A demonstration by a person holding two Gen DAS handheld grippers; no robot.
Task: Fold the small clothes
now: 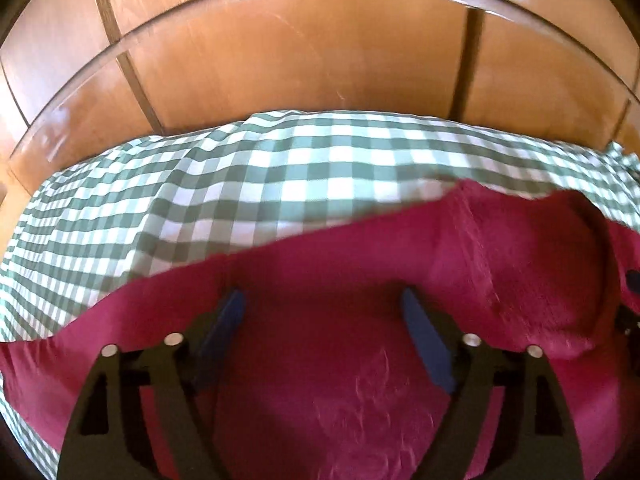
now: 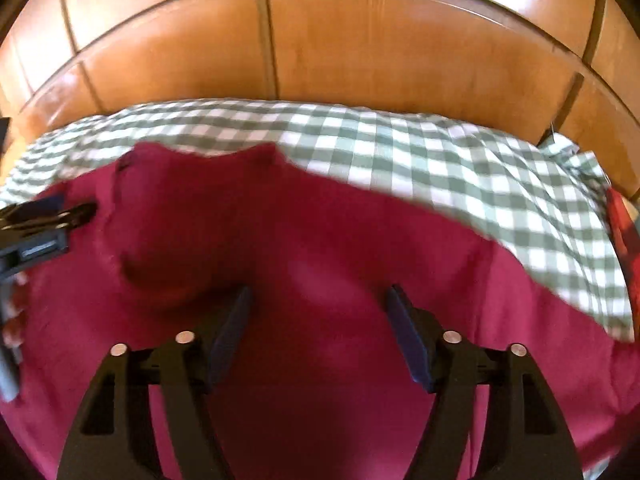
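Both the left tongs (image 1: 322, 300) and the right tongs (image 2: 318, 298) are hanging apart and empty over the crimson garment (image 2: 320, 248), which is lying on the green checked cloth (image 2: 460, 168), so each should be pinching one near edge before folding.

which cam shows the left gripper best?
Left wrist: the left gripper sits centred, both blue pads visible, jaws wide apart and empty over the red garment. The right wrist view catches only its blurred side at the left edge.
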